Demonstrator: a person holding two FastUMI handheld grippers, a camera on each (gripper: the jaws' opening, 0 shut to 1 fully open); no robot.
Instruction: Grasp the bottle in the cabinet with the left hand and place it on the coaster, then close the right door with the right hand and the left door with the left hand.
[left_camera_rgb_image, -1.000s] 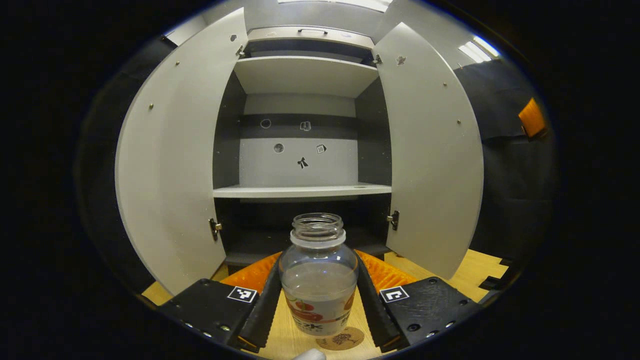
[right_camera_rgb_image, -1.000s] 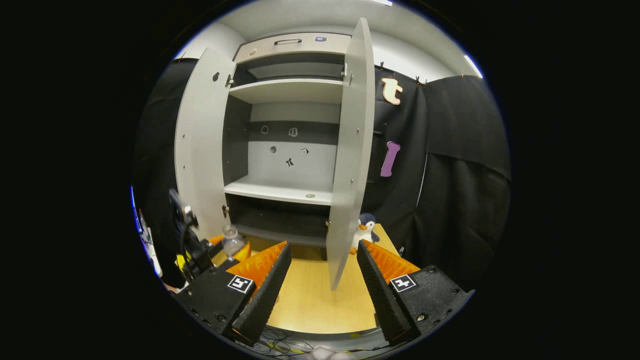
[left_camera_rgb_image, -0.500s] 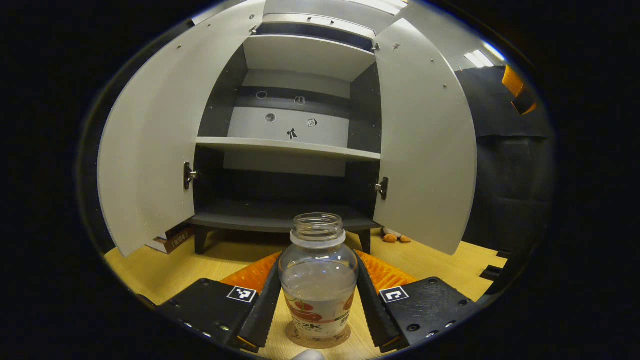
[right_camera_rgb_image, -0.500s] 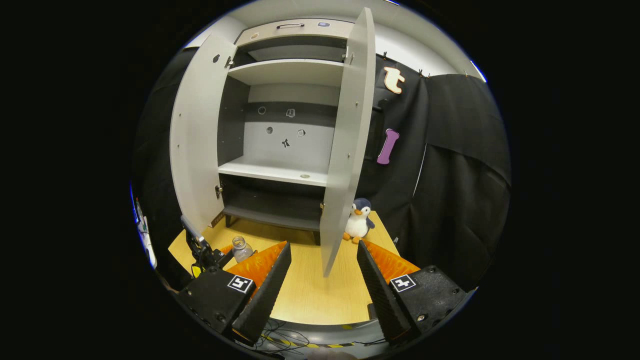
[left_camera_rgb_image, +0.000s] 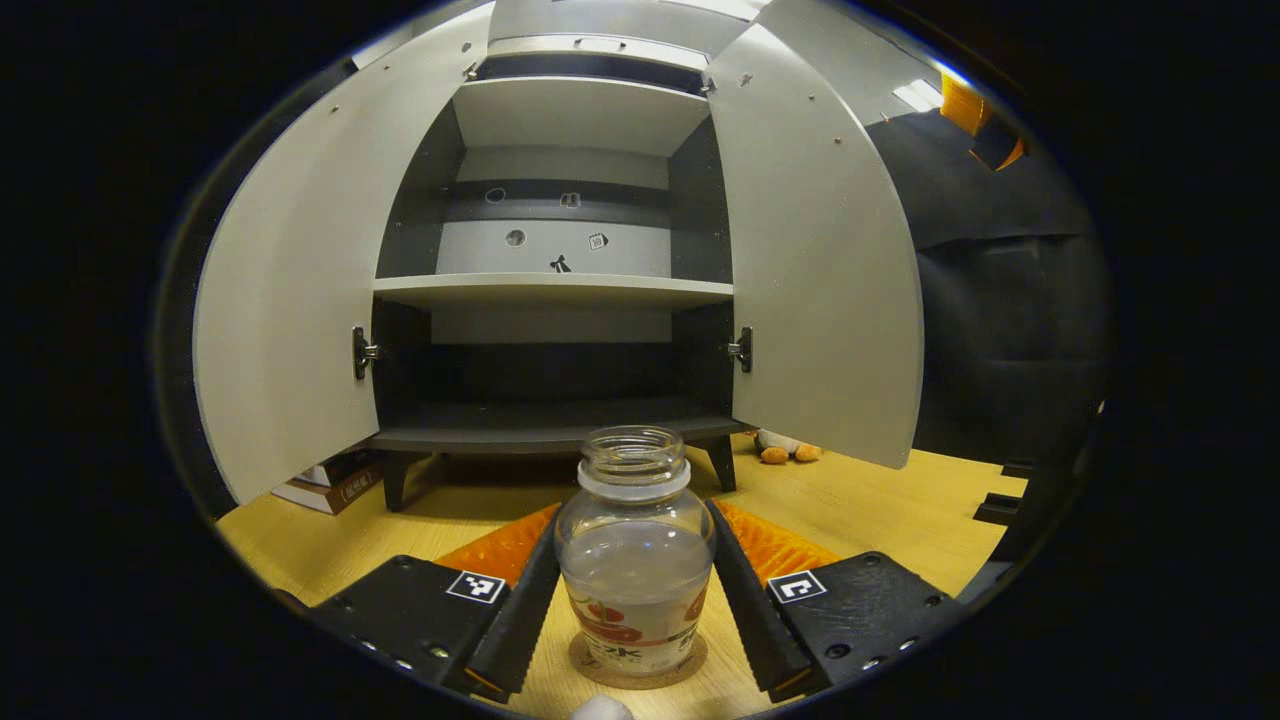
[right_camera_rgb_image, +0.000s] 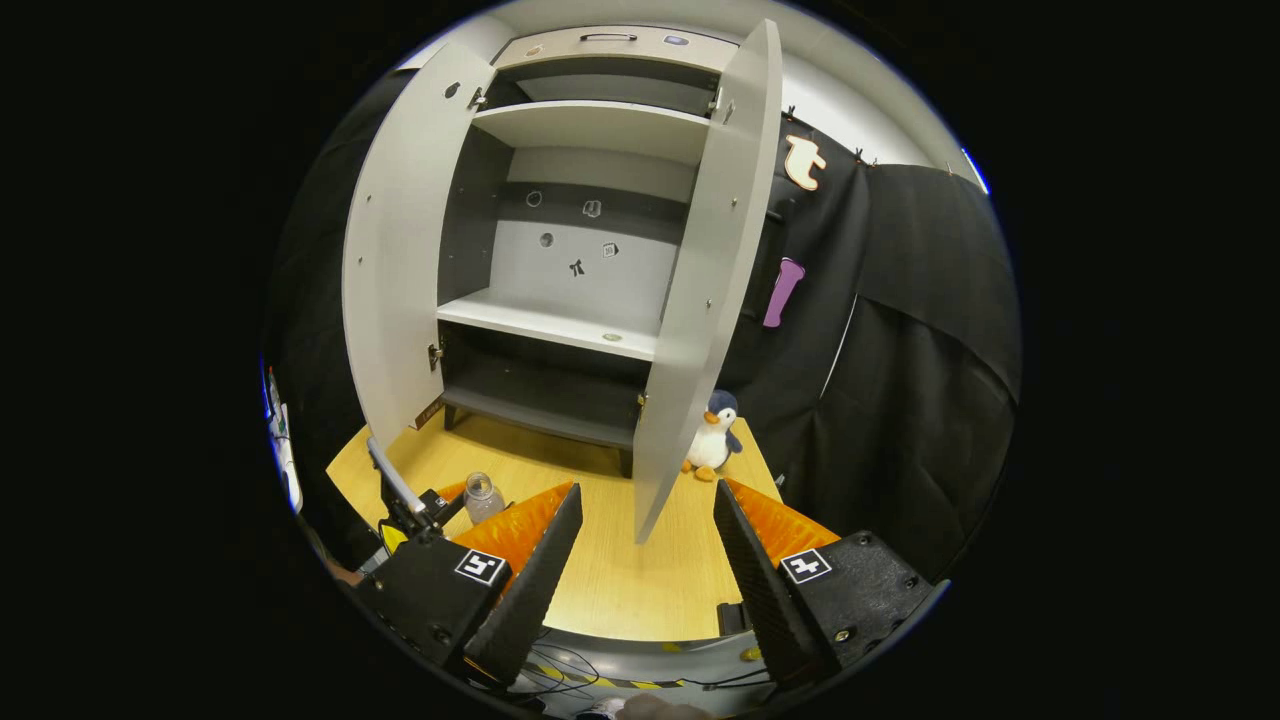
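A clear, capless bottle (left_camera_rgb_image: 635, 560) with a red-and-white label stands upright on the round cork coaster (left_camera_rgb_image: 590, 672) on the wooden table. My left gripper (left_camera_rgb_image: 632, 518) is shut on it, one finger against each side. The grey cabinet stands behind with its left door (left_camera_rgb_image: 290, 300) and right door (left_camera_rgb_image: 810, 260) wide open and its shelves bare. In the right gripper view, my right gripper (right_camera_rgb_image: 640, 545) is open and holds nothing, in front of the right door's edge (right_camera_rgb_image: 700, 300). The bottle (right_camera_rgb_image: 483, 497) and left gripper (right_camera_rgb_image: 435, 505) show at lower left.
A toy penguin (right_camera_rgb_image: 712, 435) sits on the table (right_camera_rgb_image: 620, 580) beside the cabinet, behind the right door. Some books (left_camera_rgb_image: 325, 485) lie under the cabinet's left side. Cables hang past the table's near edge.
The left gripper has lowered the bottle onto the coaster and stayed shut on it. The right gripper has pulled back and tilted a little, still open.
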